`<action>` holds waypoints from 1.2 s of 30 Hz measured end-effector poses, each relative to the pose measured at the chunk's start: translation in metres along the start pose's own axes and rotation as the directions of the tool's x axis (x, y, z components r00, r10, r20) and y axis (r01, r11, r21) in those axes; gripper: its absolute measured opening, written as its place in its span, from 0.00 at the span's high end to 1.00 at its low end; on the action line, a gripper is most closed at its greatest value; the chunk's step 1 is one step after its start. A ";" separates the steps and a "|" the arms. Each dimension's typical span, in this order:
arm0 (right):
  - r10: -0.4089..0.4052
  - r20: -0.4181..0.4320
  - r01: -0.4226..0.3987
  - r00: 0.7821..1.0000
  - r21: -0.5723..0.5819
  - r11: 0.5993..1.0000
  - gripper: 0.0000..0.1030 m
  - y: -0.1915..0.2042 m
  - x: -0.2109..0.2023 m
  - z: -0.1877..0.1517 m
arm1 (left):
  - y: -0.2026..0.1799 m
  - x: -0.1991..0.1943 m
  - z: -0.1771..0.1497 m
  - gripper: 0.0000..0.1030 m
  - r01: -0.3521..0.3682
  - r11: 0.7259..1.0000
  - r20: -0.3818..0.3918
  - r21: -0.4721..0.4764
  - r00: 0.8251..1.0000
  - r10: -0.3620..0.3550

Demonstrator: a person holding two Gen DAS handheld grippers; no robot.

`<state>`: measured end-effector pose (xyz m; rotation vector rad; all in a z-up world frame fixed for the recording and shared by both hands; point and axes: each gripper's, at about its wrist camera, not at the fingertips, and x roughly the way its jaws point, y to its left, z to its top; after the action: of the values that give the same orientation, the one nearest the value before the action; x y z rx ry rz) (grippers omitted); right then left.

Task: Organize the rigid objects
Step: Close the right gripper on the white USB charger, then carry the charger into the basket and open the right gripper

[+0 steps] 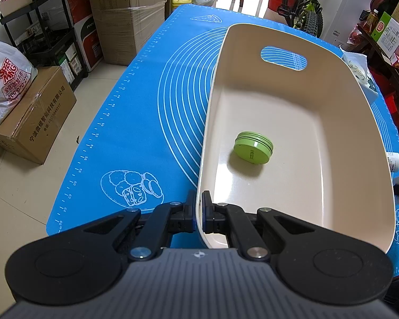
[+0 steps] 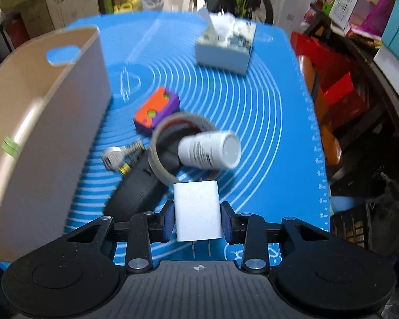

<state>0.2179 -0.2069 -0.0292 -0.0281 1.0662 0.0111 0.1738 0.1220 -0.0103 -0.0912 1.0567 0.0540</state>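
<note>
A cream plastic bin stands on the blue mat and holds a green round tin. My left gripper is shut on the bin's near left rim. My right gripper is shut on a white plug charger, prongs pointing back at the camera. Ahead of it lie a white bottle, a tape ring, a black handled tool, an orange and purple block and a metal key. The bin stands to their left.
A tissue box stands at the mat's far side. Cardboard boxes and a black rack sit on the floor to the left. A bicycle is behind the table. Shelves with boxes stand at the right.
</note>
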 end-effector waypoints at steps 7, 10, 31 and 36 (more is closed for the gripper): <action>0.064 0.157 -0.065 0.986 0.000 0.998 0.58 0.016 -0.049 0.018 | 0.000 0.000 0.000 0.95 0.000 1.000 0.000 0.000 1.000 0.000; 0.116 0.228 -0.108 0.967 -0.048 0.993 0.58 0.035 -0.071 0.029 | 0.000 0.000 0.000 0.95 0.000 1.000 0.000 0.000 1.000 0.000; 0.259 -0.017 -0.252 0.966 -0.306 0.918 0.58 0.193 -0.021 0.048 | 0.002 0.000 -0.001 0.95 -0.002 1.000 0.000 0.003 1.000 0.002; 0.258 -0.114 -0.282 0.959 -0.321 0.904 0.58 0.207 0.000 0.039 | 0.003 0.000 -0.001 0.95 -0.003 1.000 -0.001 0.003 1.000 0.003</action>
<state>0.2475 0.0009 -0.0138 -0.1889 1.1204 0.4473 0.1722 0.1244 -0.0109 -0.0869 1.0574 0.0546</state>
